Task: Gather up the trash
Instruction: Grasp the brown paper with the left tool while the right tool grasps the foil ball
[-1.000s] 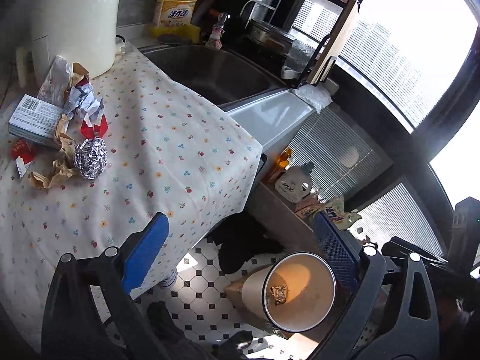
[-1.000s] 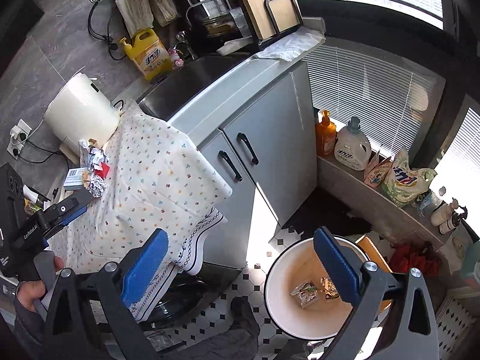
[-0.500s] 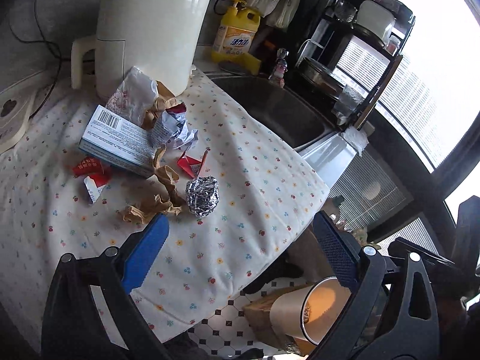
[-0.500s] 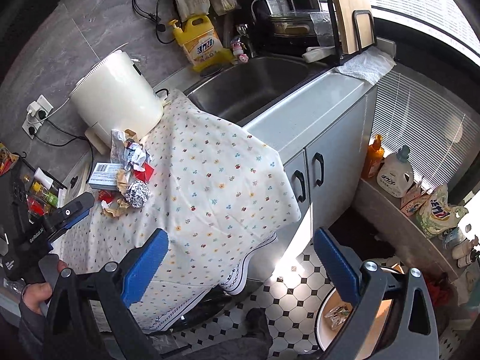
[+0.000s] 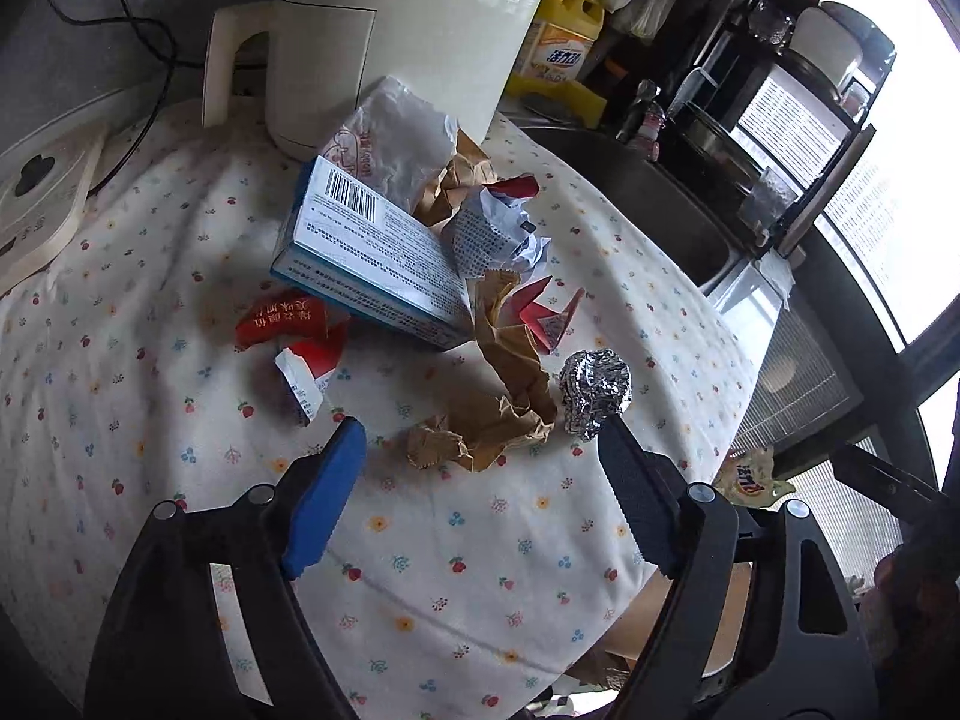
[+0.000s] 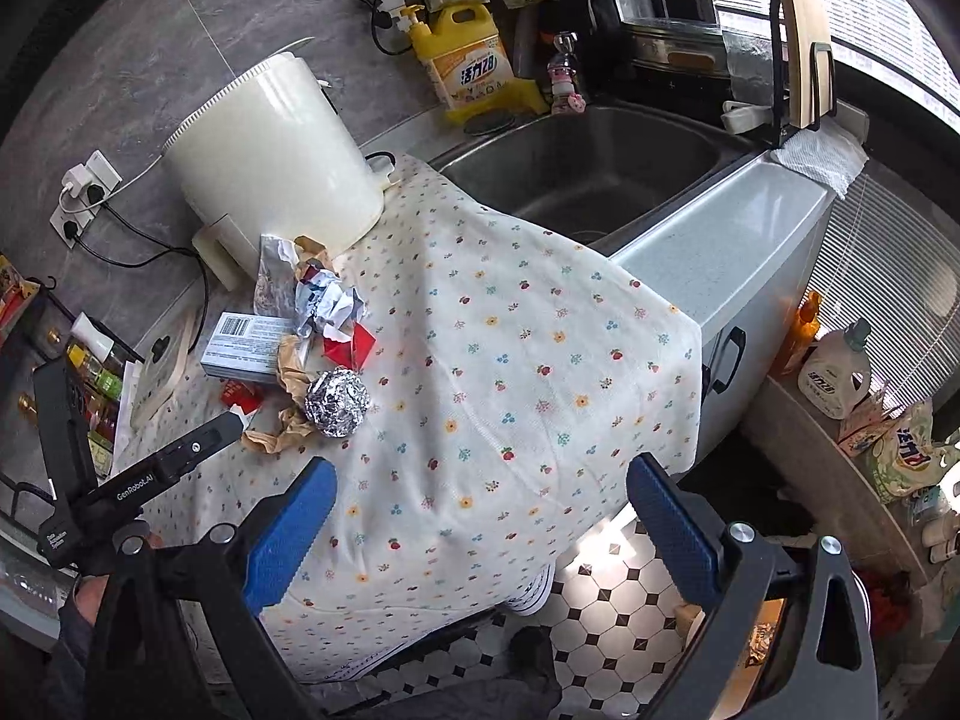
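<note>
The left gripper (image 5: 480,498) hangs over the flowered tablecloth (image 5: 180,432) with its jaws apart, having just been closing in a little, and nothing lies between them yet. Just ahead of its fingertips sits the crumpled brown paper (image 5: 504,402), and touching that on the right is the foil ball (image 5: 595,391). Behind them lie a white and blue box (image 5: 384,258), red wrapper scraps (image 5: 294,330) and a wad of printed paper (image 5: 498,228), all heaped near the cream appliance (image 5: 396,30). The right gripper (image 6: 480,522) hovers off the cloth's near edge, jaws spread wide and empty, above the tiled floor (image 6: 606,618). The sink (image 6: 588,162) lies beyond the cloth.
</note>
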